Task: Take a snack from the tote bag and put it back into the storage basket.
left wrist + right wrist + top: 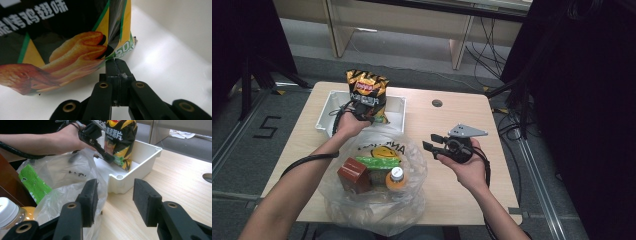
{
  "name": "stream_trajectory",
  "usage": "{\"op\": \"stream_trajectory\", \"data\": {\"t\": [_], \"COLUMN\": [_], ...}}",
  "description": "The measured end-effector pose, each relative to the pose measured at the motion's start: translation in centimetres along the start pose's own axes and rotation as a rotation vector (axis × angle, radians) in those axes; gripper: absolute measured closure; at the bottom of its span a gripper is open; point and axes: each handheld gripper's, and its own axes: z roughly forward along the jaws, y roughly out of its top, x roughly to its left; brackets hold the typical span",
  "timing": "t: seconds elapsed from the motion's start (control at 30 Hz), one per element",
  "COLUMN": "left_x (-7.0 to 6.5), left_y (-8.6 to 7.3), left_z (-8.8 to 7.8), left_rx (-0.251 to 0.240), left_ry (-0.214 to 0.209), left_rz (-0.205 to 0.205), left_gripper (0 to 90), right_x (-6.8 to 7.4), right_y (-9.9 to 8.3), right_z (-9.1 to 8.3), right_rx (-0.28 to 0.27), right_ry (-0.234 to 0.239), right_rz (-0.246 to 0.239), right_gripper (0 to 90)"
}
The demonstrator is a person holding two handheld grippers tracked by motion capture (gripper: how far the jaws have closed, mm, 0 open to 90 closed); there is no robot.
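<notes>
The left gripper (360,113) has its jaws pinched tight on the bottom corner of the chip bag (367,93), upright in the white tray (398,114) at the far left. That thin grip could tear free or topple the bag. The right gripper (432,142) waits half open, holding nothing.

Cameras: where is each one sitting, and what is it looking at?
High view: above the table, looking down; both forearms enter from below.
Left gripper view: on the left hand-held gripper, looking along shut jaws pinching the chip bag over the white bin.
Right gripper view: on the right hand-held gripper, open jaws facing the bin and plastic bag.
Shared: all show the chip bag.
</notes>
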Motion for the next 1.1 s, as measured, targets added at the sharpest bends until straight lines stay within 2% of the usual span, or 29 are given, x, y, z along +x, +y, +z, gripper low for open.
{"op": "stream_trajectory", "data": {"t": [0.1,0.13,0.27,0.33,0.4,0.43,0.6,0.63,0.83,1.0,1.1], "left_x": [0.0,-0.1,-0.2,-0.2,-0.2,-0.2,-0.3,-0.2,-0.3,-0.3,-0.3], "left_y": [0.0,0.1,0.2,0.2,0.3,0.3,0.5,0.6,0.7,0.6,0.4], "left_z": [-0.4,-0.5,-0.8,-1.1,-1.4,-1.5,-2.6,-2.9,-4.4,-5.4,-6.0], "left_rx": [-0.008,-0.008,-0.027,-0.032,-0.031,-0.043,-0.055,-0.058,-0.07,-0.078,-0.084], "left_ry": [-0.005,-0.006,-0.008,-0.004,-0.006,-0.008,-0.002,0.0,0.001,0.006,0.008], "left_rz": [0.001,0.0,-0.004,-0.003,0.006,0.001,0.014,0.019,0.037,0.041,0.032], "left_gripper": [89.2,89.0,88.4,87.8,87.2,86.9,84.9,84.4,82.3,80.4,78.8], "right_x": [0.1,0.1,0.1,0.1,0.3,0.3,0.4,0.2,0.3,0.4,0.4], "right_y": [0.0,0.1,0.1,0.1,0.1,0.1,0.0,0.1,0.2,0.2,0.1], "right_z": [0.0,-0.1,-0.1,0.0,0.0,0.0,0.0,0.0,0.1,0.0,0.1], "right_rx": [-0.002,0.022,0.019,0.015,0.022,0.02,0.012,0.011,0.004,0.015,-0.005], "right_ry": [-0.017,-0.008,-0.007,-0.009,-0.004,-0.004,0.0,-0.006,0.001,-0.014,-0.024], "right_rz": [0.0,-0.004,0.0,-0.013,0.012,0.005,0.014,-0.01,-0.006,-0.014,-0.011], "right_gripper": [55.4,55.3,55.0,54.8,54.6,54.6,54.0,53.9,53.1,52.3,51.9]}}
